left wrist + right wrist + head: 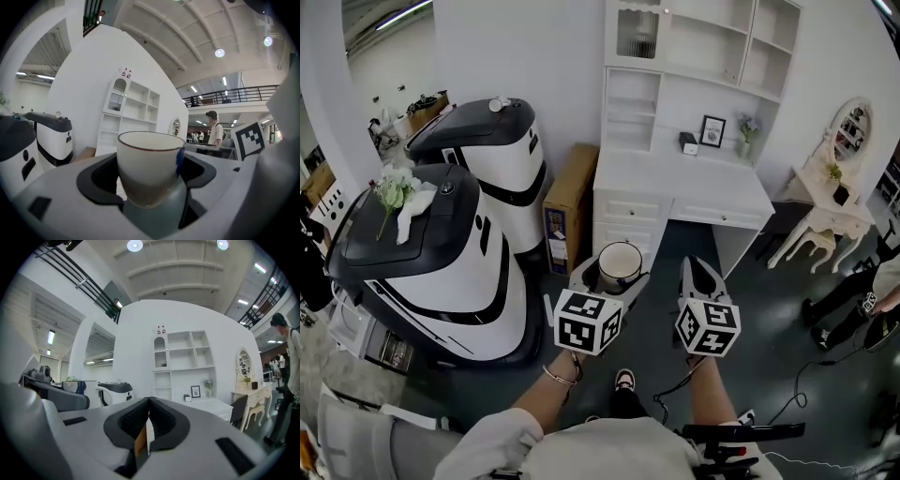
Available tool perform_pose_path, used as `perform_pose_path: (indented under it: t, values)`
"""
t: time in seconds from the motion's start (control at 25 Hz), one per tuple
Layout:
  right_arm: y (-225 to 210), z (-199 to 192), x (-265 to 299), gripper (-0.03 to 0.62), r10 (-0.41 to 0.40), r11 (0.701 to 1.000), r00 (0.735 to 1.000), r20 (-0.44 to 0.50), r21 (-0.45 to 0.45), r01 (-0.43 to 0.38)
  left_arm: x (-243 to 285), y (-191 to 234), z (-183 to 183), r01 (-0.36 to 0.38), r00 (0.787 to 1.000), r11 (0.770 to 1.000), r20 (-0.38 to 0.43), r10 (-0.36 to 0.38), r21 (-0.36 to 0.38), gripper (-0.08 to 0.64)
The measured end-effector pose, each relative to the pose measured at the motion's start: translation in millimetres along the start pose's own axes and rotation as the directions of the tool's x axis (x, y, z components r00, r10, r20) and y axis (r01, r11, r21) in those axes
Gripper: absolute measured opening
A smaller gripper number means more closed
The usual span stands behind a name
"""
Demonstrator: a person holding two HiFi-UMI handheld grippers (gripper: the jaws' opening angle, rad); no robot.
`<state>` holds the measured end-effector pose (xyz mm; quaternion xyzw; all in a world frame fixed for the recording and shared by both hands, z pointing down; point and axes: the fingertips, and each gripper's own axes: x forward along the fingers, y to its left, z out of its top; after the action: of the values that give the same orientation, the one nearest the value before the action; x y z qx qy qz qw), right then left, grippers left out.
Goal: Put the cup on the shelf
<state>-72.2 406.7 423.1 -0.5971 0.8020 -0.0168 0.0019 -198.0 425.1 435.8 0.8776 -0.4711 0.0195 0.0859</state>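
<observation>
The person's two forearms reach forward, each carrying tongs with a marker cube. The left tongs [614, 281] pinch the cup [149, 164] between their dark pads, low on its body. The cup therefore stands upright with its open mouth up, probably so that it can be set down flat without being turned. It is a white cup with a thin dark rim, and it looks empty as far as the head view shows.

The right tongs [149, 420] are pressed together and carry nothing. They hang just beside the left ones, I think only to stay out of the way.

The cup is in the air in front of the shelf [694, 56], well apart from it and lower than the white worktop [675, 183] under the shelf. The open compartments of the shelf face the person, so the cup must travel forward and up to reach one.
</observation>
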Motion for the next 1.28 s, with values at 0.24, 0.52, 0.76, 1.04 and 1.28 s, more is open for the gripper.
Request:
perform_pose_path:
  t: [0.24,0.52,0.76,1.04,1.28]
  values:
    - [-30.5,-5.7,51.4,0.021,-0.007,0.999,1.000,-0.002,0.036,0.007,51.5,27.3,0.6,-0.012,1.000,1.000,-0.001,0.012,-0.019,0.393]
    - [-81.3,8.4,123.2,0.021,-0.011,0.998,1.000,0.013,0.058,0.010,129.6,53.8,25.3,-0.022,1.000,0.999,0.007,0.023,-0.024,0.393]
    - [-115.2,21.7,179.1,0.021,0.003,0.999,1.000,0.019,0.054,-0.004,189.9,71.6,45.0,-0.031,0.999,0.999,0.010,0.032,-0.018,0.393]
    - [-145.9,23.1,235.7,0.021,0.016,0.998,1.000,0.009,0.058,-0.016,249.1,91.9,55.0,-0.039,0.999,0.999,0.005,0.039,-0.024,0.393]
    - [-171.0,22.1,276.7,0.021,0.030,0.998,1.000,-0.002,0.053,-0.030,293.1,107.4,60.2,-0.054,0.999,0.998,0.005,0.054,-0.035,0.393]
